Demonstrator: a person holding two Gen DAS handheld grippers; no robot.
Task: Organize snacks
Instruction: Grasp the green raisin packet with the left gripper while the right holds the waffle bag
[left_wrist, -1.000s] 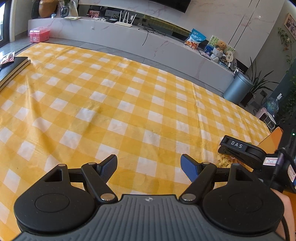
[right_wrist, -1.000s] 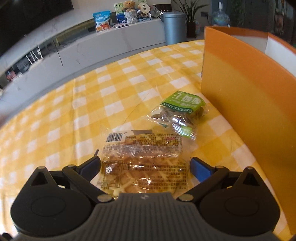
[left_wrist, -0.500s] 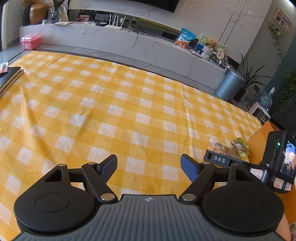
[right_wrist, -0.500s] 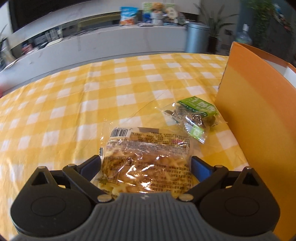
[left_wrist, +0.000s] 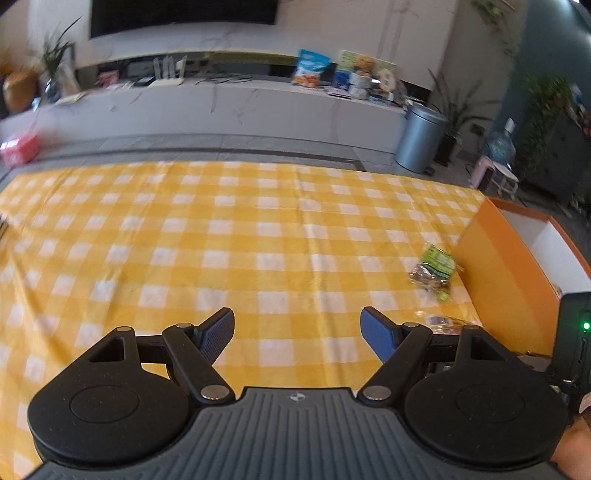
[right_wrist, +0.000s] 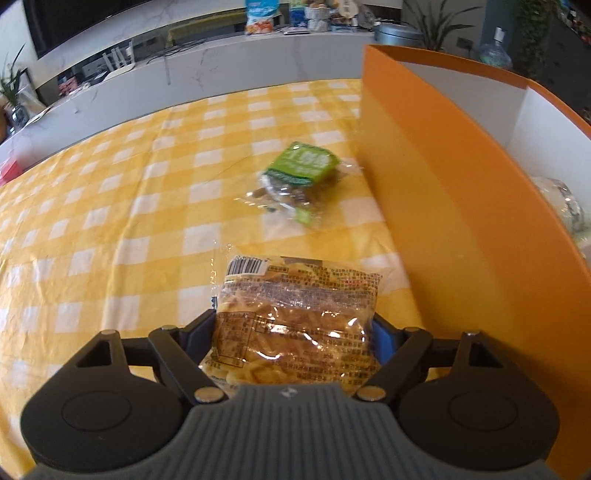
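A clear waffle packet (right_wrist: 299, 306) lies lengthwise between the fingers of my right gripper (right_wrist: 295, 332). The jaws are closing, and both blue pads touch the packet's sides. Beyond it on the yellow checked cloth (right_wrist: 110, 221) lies a green-labelled nut packet (right_wrist: 299, 173), close to the tall orange box (right_wrist: 443, 206) on the right. A wrapped snack (right_wrist: 565, 206) shows inside the box. My left gripper (left_wrist: 297, 332) is open above bare cloth with nothing between its pads. From there the nut packet (left_wrist: 434, 271) and the box (left_wrist: 506, 266) are to the right.
A grey bin (left_wrist: 419, 138) stands on the floor beyond the table's far edge. A long white counter (left_wrist: 221, 107) carries snack bags (left_wrist: 310, 68) and small items. A pink box (left_wrist: 18, 147) sits far left. The right gripper's camera body (left_wrist: 574, 332) is at the left view's right edge.
The right jaws have narrowed onto the waffle packet, and that gripper has shifted toward the orange box. The left gripper has risen and rolled, so its view now takes in the box and the nut packet.
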